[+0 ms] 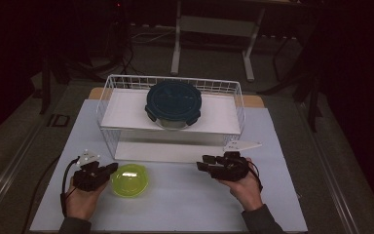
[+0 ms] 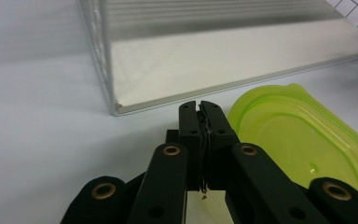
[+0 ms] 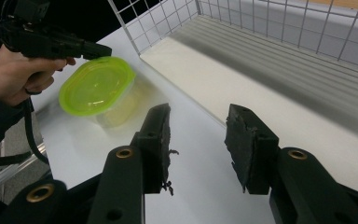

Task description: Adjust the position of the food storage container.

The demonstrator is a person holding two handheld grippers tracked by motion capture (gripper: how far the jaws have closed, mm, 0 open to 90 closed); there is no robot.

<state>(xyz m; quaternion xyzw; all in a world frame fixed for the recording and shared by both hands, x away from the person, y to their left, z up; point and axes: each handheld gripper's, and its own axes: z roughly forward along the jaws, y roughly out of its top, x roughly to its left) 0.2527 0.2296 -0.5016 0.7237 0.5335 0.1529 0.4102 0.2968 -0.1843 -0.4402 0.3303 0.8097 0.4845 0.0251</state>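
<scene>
Lime-green container, a shallow translucent plastic tub with a rounded lid, sits on the pale table sheet just beside the tip of the left gripper in the high view. The right gripper lies well apart from it, across the sheet, held in the person's right hand. Beyond both grippers stands a white wire rack with a flat white shelf, and on that shelf rests a round dark-blue clip-lid container.

From the left gripper view, the left gripper's two black jaws are pressed together with nothing between them. The green lid, glossy and smooth, lies close to their right; the rack's thin white base board lies ahead.

From the right gripper view, the right gripper's jaws stand wide apart, their rough black pads bare. The green container is ahead and left of them, the left gripper just above its rim, and the rack's wire grid is ahead to the right.
</scene>
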